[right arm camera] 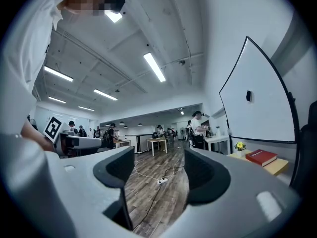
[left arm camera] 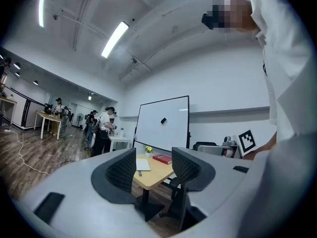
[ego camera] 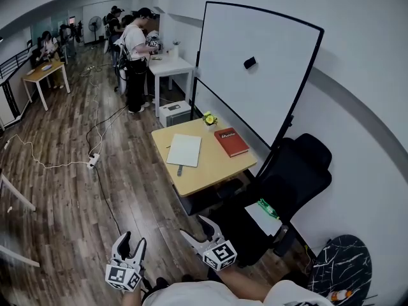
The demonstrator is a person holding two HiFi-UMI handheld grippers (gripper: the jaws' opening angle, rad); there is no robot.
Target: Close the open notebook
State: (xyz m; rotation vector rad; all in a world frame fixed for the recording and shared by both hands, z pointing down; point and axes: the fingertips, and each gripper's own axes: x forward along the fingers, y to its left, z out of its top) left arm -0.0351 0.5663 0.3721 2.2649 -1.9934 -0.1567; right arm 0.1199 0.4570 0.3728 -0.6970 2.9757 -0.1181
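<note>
Notebook (ego camera: 184, 150) lies flat on the left half of a small wooden table (ego camera: 213, 166), far ahead of the person and well apart from both grippers. It shows a plain white face, set slightly askew to the table's edges; from this far off no fold or spine can be made out. Just near of it lies a small dark pen-like thing (ego camera: 180, 170). To its right is a red book (ego camera: 231, 141), closed, and at the table's far edge stands a little pot of yellow flowers (ego camera: 209, 118). A whiteboard (ego camera: 255, 75) rises behind the table on the right, and a black office chair (ego camera: 290, 177) stands at the table's near right corner.

The left gripper (left arm camera: 153, 166) is held low, close to the person's body, its jaws wide apart with nothing between them. The right gripper (right arm camera: 158, 167) is beside it, likewise spread wide and empty, pointing out over the wooden floor.
</note>
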